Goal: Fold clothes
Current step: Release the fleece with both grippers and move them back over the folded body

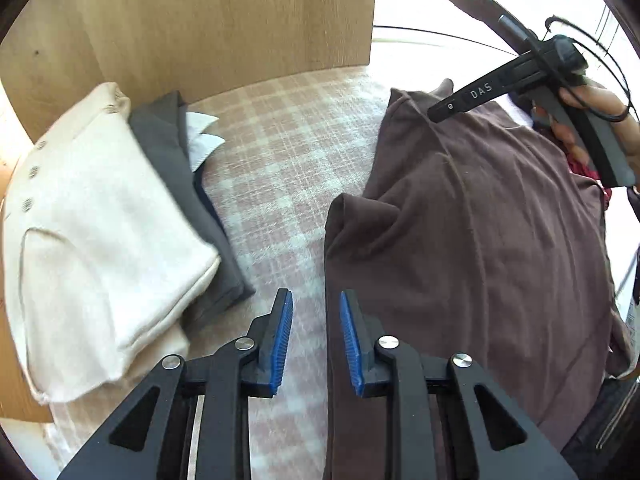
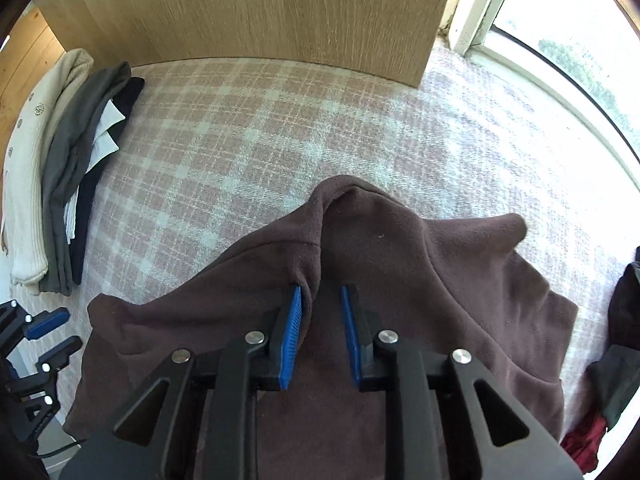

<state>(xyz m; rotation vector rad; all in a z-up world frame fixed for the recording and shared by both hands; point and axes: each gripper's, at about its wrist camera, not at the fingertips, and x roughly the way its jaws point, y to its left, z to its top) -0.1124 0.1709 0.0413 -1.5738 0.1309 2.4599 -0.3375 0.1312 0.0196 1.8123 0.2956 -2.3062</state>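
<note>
A dark brown garment lies rumpled on the pink plaid bed cover; it also fills the lower right wrist view. My left gripper is open and empty, hovering at the garment's left edge. My right gripper is open over the garment, with a raised fold of the cloth touching its left pad; the jaws are not closed on it. The right gripper's body shows at upper right in the left wrist view, fingertips hidden. The left gripper shows at the lower left of the right wrist view.
A stack of folded clothes sits at the left: a cream buttoned knit on top of grey, white and navy pieces, also seen in the right wrist view. A wooden panel stands behind. A window is right. Red and dark clothes lie right.
</note>
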